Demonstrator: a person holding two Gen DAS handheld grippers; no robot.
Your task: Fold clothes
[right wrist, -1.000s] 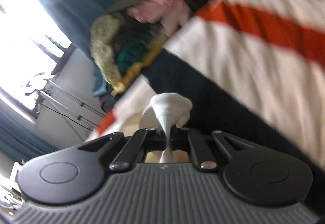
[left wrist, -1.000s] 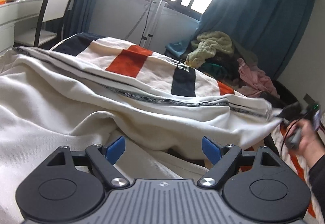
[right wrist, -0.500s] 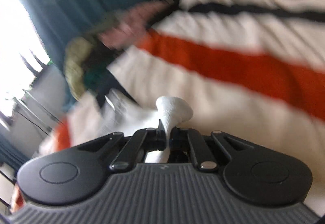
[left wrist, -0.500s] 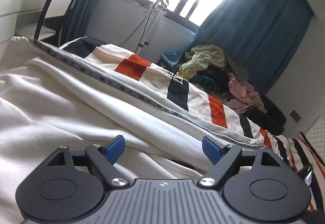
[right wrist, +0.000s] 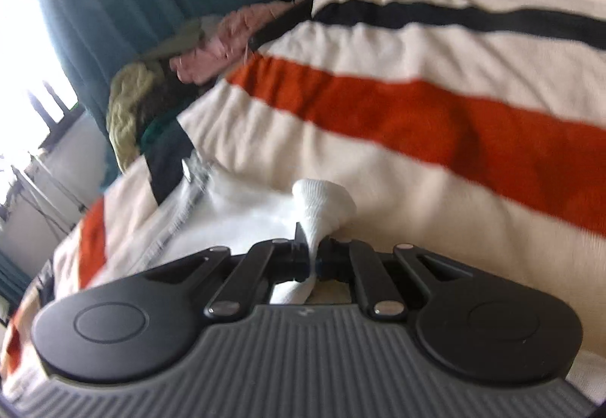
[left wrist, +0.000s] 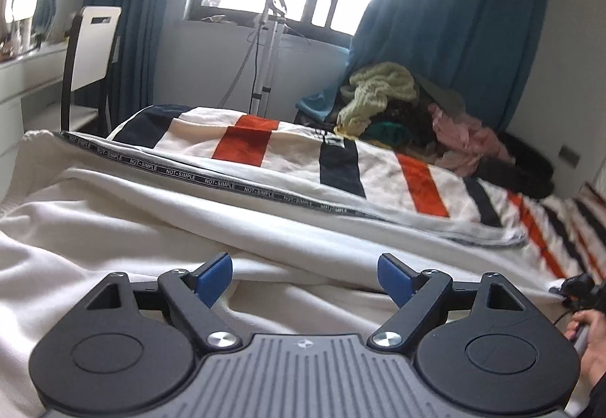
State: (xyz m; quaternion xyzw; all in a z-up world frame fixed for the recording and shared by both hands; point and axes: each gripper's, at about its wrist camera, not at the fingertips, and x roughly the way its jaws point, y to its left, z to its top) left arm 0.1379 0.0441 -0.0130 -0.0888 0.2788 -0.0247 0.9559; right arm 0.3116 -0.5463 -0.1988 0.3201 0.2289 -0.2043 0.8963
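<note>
Across striped bedspread [left wrist: 378, 168], cream garment [left wrist: 113, 228]

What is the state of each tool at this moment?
Left tool: open, holding nothing, above the cream garment.
Right tool: closed on a bunched edge of the cream garment.

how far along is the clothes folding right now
Early. Nothing looks folded yet: the cream garment lies spread and wrinkled across the striped blanket. In hand: the right gripper has its jaws shut on a ribbed cuff of the garment, while the left gripper is open over the cloth, holding nothing. Left: every fold, plus the clothes pile by the curtain.
</note>
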